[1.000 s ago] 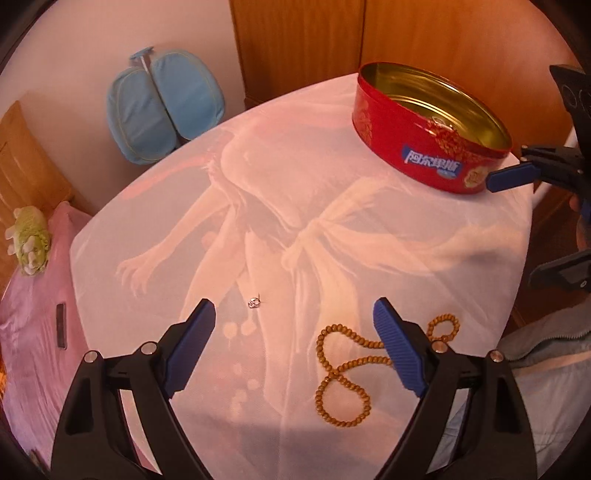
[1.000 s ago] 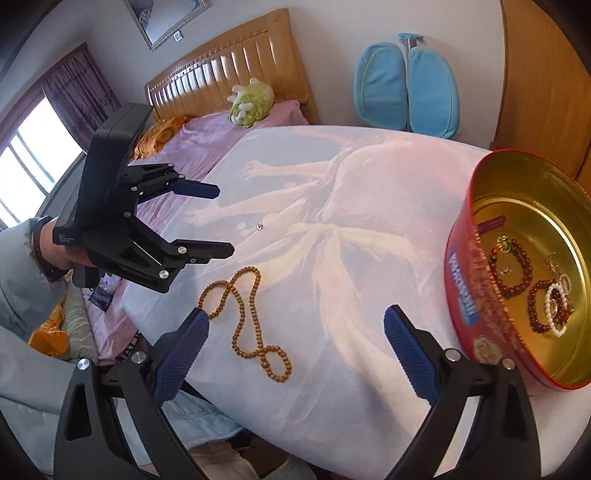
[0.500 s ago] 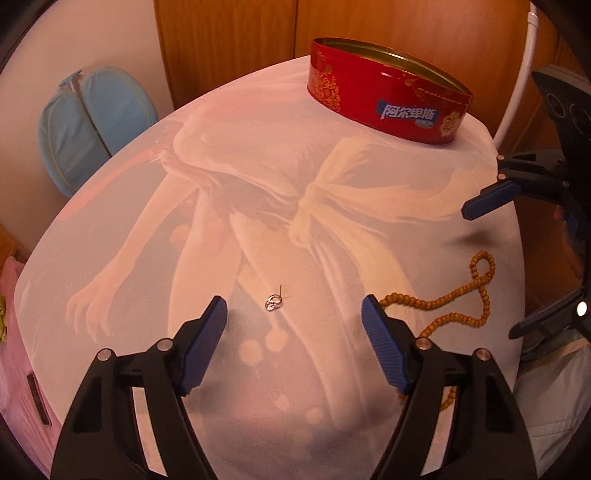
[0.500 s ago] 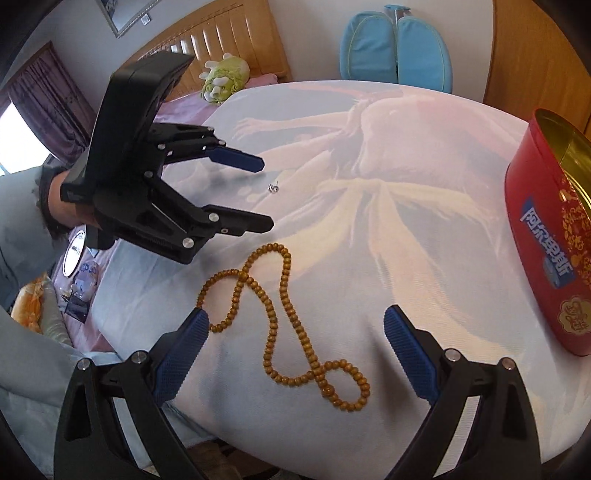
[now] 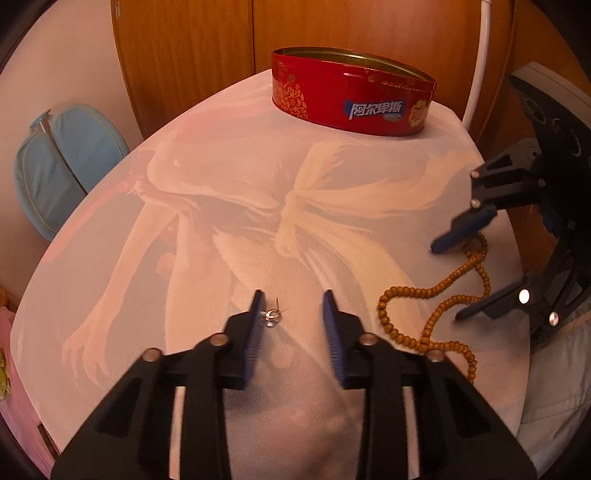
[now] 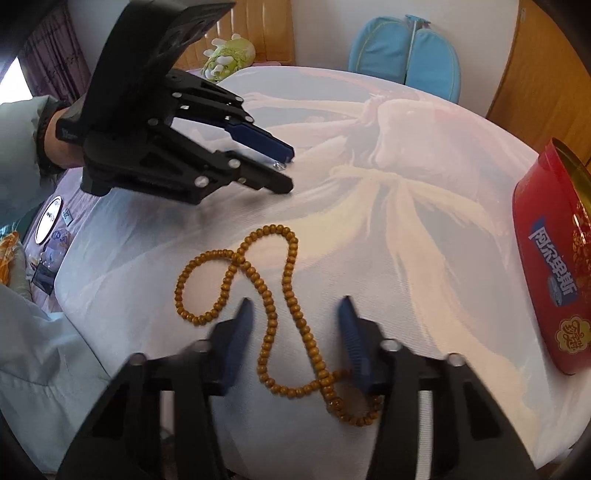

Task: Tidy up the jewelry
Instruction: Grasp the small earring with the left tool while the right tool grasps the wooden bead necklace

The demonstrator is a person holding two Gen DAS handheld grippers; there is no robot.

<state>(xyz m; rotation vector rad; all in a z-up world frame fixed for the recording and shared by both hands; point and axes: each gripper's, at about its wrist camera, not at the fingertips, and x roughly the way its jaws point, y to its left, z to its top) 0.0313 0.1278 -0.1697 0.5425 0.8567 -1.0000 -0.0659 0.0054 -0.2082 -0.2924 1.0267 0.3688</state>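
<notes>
White tablecloth beneath two down-tilted tongs

"阿尔卑斯" on red tin

Glossy metal tin; wooden beads; matt cloth.

backdrop: we've got orange-brown wooden wardrobe doors behind the table
chair: a light blue padded chair back, split in two halves, near the wall
bed: a slatted wooden headboard with a green plush toy just below it
</notes>
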